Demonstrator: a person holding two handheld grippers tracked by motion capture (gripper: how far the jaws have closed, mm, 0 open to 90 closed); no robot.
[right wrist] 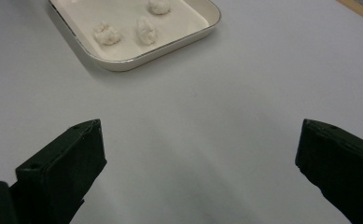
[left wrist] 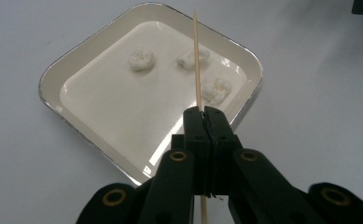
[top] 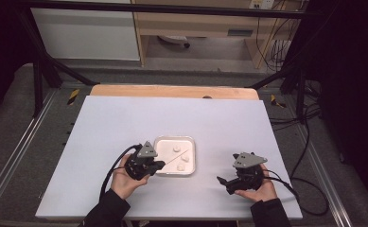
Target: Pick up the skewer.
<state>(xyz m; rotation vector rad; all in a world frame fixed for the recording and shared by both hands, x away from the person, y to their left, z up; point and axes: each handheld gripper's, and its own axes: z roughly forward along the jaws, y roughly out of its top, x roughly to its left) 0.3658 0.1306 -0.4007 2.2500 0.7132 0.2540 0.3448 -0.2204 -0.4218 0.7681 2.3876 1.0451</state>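
A white square tray [top: 160, 142] [left wrist: 72, 70] [right wrist: 123, 58] sits near the middle front of the table with three small white lumps [top: 177, 149] [left wrist: 141, 59] [right wrist: 106, 34] in it. My left gripper [top: 159, 165] [left wrist: 205, 114] is at the tray's left edge, shut on a thin wooden skewer [left wrist: 196, 56] [top: 177, 157]. The skewer points out over the tray, its tip above the lumps. My right gripper [top: 223, 182] [right wrist: 198, 149] rests on the table to the right of the tray, open, with bare table between its jaws.
The white table top [top: 125, 118] stretches wide behind and beside the tray. A wooden strip [top: 172, 91] runs along its far edge. Black frame bars [top: 44, 61] and cables [top: 309, 142] stand around the table.
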